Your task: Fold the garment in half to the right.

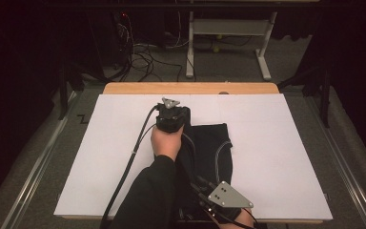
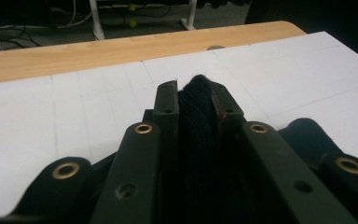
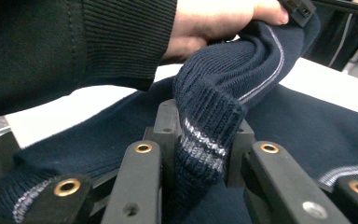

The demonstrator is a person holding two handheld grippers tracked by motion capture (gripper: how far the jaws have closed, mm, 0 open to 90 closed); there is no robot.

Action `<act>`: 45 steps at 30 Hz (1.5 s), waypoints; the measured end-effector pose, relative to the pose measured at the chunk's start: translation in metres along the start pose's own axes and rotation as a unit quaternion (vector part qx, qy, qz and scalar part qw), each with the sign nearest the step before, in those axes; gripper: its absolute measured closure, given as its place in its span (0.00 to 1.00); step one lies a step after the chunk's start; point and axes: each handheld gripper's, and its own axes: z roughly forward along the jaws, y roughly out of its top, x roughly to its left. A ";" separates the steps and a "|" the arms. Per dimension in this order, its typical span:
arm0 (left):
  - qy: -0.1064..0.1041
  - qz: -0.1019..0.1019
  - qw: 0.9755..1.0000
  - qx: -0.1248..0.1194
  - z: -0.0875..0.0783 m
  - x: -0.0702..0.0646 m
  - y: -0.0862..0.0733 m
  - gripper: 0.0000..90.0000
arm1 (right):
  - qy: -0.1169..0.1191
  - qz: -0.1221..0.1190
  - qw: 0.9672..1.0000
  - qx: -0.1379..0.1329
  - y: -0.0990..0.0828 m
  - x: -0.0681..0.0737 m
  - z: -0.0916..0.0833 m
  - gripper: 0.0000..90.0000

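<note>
Both grippers clamp sweater (image 3: 279, 121) | left gripper (image 2: 196, 100) | right gripper (image 3: 203, 135)

Wooden table (image 1: 124, 88) bears white board (image 1: 276, 157), navy sweater (image 1: 214, 148) atop.

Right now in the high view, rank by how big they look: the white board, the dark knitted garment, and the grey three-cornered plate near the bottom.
1. White board, clearly largest.
2. Dark navy knitted garment, partly hidden by the arm.
3. Grey three-cornered plate on the right claw, smallest, though it sits nearer the camera.
</note>
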 end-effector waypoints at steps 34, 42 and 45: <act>-0.042 0.030 0.998 0.021 0.040 -0.053 -0.009 0.81 | -0.041 0.018 0.998 0.035 -0.031 -0.031 -0.035 0.80; -0.047 0.032 0.998 0.025 0.049 -0.067 -0.008 0.80 | -0.055 0.022 0.997 0.046 -0.039 -0.040 -0.044 0.79; -0.050 0.035 0.998 0.028 0.052 -0.072 -0.007 0.79 | -0.058 0.019 0.997 0.046 -0.041 -0.040 -0.047 0.78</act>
